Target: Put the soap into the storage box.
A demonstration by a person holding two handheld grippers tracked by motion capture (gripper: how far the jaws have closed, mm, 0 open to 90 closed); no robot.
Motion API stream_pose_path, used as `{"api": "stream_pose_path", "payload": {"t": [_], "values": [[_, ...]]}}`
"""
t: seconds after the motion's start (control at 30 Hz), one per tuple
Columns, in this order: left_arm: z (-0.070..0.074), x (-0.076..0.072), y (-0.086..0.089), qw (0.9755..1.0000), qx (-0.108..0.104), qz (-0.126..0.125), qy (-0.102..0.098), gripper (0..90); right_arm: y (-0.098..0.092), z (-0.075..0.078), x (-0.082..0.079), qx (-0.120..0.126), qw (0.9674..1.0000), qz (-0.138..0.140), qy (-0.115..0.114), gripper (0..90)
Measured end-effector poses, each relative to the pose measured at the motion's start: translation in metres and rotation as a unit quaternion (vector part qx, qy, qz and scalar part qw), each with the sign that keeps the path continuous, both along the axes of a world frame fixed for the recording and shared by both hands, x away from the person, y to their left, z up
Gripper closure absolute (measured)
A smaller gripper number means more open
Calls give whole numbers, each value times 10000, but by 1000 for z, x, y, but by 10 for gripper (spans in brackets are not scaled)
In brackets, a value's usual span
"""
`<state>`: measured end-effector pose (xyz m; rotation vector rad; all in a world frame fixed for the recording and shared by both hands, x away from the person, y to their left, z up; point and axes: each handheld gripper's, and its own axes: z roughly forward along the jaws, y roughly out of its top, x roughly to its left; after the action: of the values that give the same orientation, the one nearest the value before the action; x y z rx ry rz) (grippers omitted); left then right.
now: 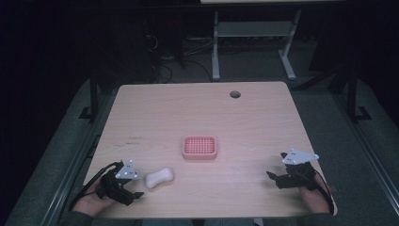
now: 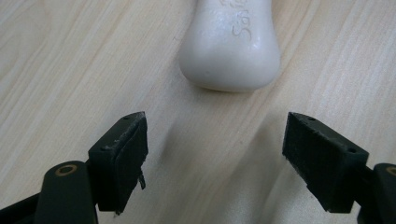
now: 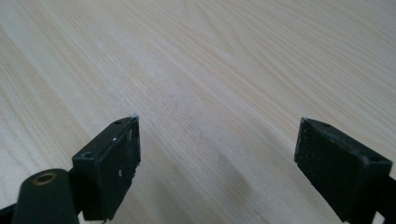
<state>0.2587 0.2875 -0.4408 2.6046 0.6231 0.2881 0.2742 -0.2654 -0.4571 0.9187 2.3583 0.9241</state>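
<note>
A white bar of soap (image 1: 158,178) lies on the wooden table (image 1: 197,113) near its front left. In the left gripper view the soap (image 2: 231,44) sits just ahead of the jaws, with raised lettering on its top. My left gripper (image 1: 133,189) rests low at the table's front left, just left of the soap, open and holding nothing (image 2: 215,154). A pink ridged soap dish (image 1: 199,147) stands at the table's middle. My right gripper (image 1: 274,178) is at the front right, open over bare wood (image 3: 217,158).
A round cable hole (image 1: 235,94) is near the table's far edge. Beyond the table stands the white frame of another desk (image 1: 254,42), with cables on the dark floor. A person's hands hold both grippers at the near edge.
</note>
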Motion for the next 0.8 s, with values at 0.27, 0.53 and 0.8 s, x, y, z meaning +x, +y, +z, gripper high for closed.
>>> {"api": "stream_pose_path", "payload": {"t": [0.27, 0.53, 0.8], "values": [[1, 2, -4, 10000, -9, -67, 2, 222, 0, 0, 0, -7, 10000, -1, 5, 138], [3, 7, -11, 9999, -26, -161, -47, 224, 0, -1, 0, -20, 10000, -7, 31, 137], [6, 9, -16, 9997, -31, -210, -102, 224, 1, -1, 0, -29, 10000, -14, 37, 138]]}}
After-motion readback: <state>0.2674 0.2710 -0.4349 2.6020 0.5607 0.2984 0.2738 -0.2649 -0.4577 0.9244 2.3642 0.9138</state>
